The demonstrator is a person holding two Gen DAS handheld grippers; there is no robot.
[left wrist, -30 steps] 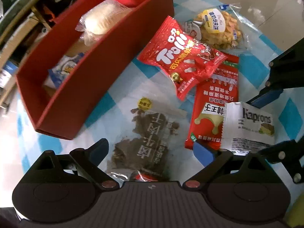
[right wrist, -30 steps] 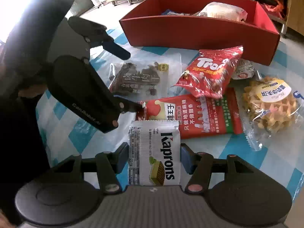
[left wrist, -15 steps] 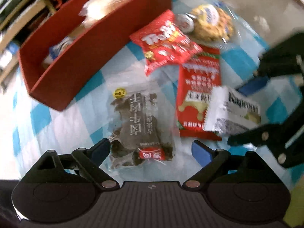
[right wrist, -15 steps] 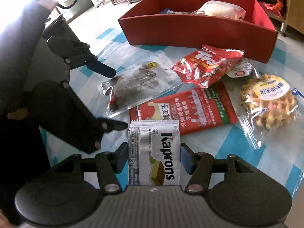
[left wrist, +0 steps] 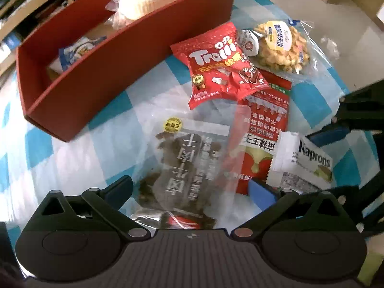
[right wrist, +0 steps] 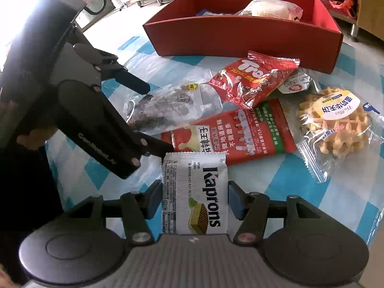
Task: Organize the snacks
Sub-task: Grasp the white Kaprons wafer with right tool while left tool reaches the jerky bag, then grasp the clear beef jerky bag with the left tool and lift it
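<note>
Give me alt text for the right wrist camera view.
The right gripper holds a white Kaprons wafer pack above a checked tablecloth strewn with snack packets, a red box behind; the open left gripper straddles a clear jerky bag.

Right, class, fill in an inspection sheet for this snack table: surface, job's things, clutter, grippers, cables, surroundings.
Surface: blue-and-white checked cloth.
Job's things: red box holding some snacks; Trolli bag, clear jerky bag, long red packet and waffle lie outside it.
Clutter: nothing seen.
Grippers: right hand-held gripper shut on Kaprons wafer; left hand-held gripper open around the jerky bag.
Cables: nothing seen.
Surroundings: shelves, blurred.
</note>
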